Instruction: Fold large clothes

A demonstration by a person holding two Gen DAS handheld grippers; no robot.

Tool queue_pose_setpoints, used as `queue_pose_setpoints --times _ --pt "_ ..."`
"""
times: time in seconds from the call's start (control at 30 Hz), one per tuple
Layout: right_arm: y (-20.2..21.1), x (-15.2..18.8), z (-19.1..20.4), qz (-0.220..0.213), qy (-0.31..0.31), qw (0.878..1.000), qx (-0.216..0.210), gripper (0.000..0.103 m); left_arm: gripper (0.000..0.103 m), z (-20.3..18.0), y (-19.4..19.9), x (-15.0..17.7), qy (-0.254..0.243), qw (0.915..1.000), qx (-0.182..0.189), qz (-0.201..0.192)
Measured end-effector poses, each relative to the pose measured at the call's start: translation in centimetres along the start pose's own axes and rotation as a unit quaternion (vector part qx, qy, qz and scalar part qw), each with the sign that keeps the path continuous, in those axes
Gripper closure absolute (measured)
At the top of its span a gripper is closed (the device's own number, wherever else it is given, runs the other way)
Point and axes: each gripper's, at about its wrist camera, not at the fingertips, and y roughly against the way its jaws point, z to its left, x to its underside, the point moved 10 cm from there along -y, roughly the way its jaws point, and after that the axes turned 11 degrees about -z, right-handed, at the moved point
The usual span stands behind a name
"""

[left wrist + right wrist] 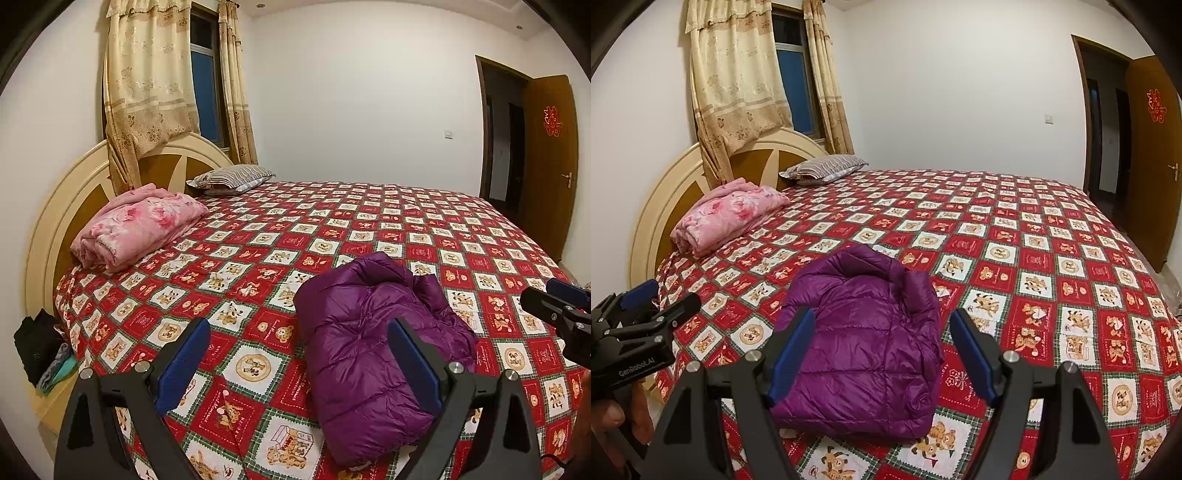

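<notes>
A purple puffer jacket (373, 332) lies folded into a compact bundle near the front edge of the bed; it also shows in the right wrist view (864, 347). My left gripper (299, 354) is open and empty, held above the bed just left of the jacket. My right gripper (882, 350) is open and empty, held above the jacket without touching it. The right gripper shows at the right edge of the left wrist view (554, 302); the left gripper shows at the left edge of the right wrist view (653, 306).
The bed has a red checked bear-print cover (295, 236). A folded pink blanket (140, 225) and a striped pillow (232, 177) lie by the headboard (66, 192). Dark clothes (40, 343) sit on a low stand at left. An open door (546, 162) is at right.
</notes>
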Motion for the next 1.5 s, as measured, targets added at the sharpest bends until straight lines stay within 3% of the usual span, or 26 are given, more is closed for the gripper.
queue_pose_setpoints --times 1.5 --pt "-0.08 0.18 1.02 -0.001 -0.002 1.000 -0.005 0.025 0.006 0.01 -0.51 -0.59 0.008 1.0000 -0.003 -0.002"
